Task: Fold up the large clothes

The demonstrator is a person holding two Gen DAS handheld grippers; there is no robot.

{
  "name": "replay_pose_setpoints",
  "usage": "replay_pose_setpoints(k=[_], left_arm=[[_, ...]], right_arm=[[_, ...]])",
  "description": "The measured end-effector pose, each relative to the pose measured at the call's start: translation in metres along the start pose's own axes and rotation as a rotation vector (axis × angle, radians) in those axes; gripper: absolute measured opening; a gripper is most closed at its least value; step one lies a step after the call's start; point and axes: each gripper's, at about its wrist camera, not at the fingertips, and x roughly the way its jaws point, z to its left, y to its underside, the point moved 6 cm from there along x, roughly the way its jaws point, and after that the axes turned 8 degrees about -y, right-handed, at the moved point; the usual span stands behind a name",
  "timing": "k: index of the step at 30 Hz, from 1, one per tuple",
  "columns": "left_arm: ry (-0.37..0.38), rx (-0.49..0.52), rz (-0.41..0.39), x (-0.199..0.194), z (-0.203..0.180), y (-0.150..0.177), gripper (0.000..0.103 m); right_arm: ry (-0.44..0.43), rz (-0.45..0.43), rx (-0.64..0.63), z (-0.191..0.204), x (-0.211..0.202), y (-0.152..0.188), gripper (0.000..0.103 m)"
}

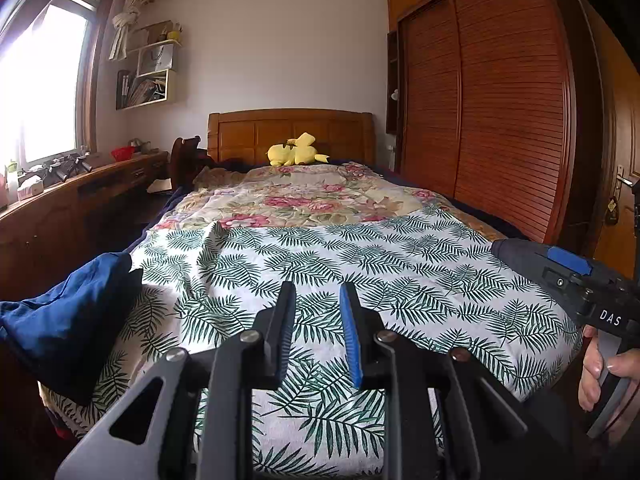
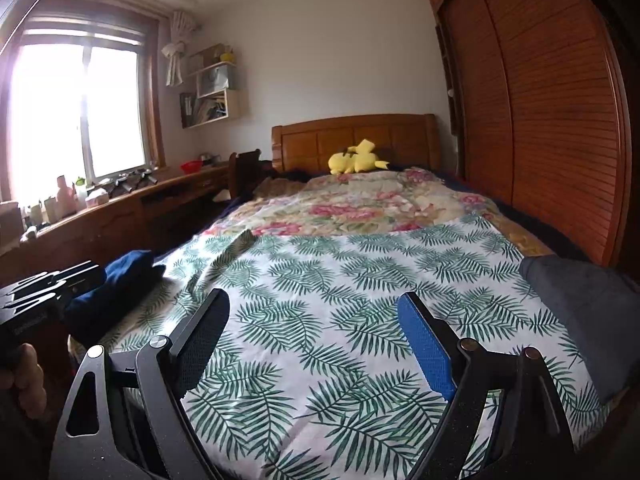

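Both tongs are hanging over the foot of the bed, neither touching fabric. The left tongs [image 1: 316,308] are showing a narrow gap between black pad and blue pad, nothing in it. The right tongs [image 2: 314,320] are standing wide apart, also empty, with only the white cotton sheet printed with green palm fronds [image 1: 360,272] lying beneath them.

The garments are sitting at the bed's edges: a crumpled navy-blue cloth garment [image 1: 68,316] is lying on the left edge of the sheet, and a dark grey soft garment [image 2: 592,316] is resting on the right edge.

Farther up, a cream quilt with pink roses [image 1: 304,196] is covering the rest of the bed, and a yellow plush toy [image 1: 296,152] is lying against the wooden headboard [image 1: 288,128]. A reddish slatted wardrobe [image 1: 488,112] is crowding the right side; a long wooden tabletop [image 2: 132,204] under the bright window [image 2: 76,112] is running along the left, cluttered with small items.
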Motion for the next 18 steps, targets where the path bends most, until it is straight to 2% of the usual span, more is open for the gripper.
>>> replay_pose_setpoints(k=[18], left_arm=[[-0.005,0.002,-0.011,-0.0013,-0.0004,-0.0023,0.022]], right_arm=[[0.013,-0.009,-0.005,-0.0057,-0.0019,0.0006,0.088]])
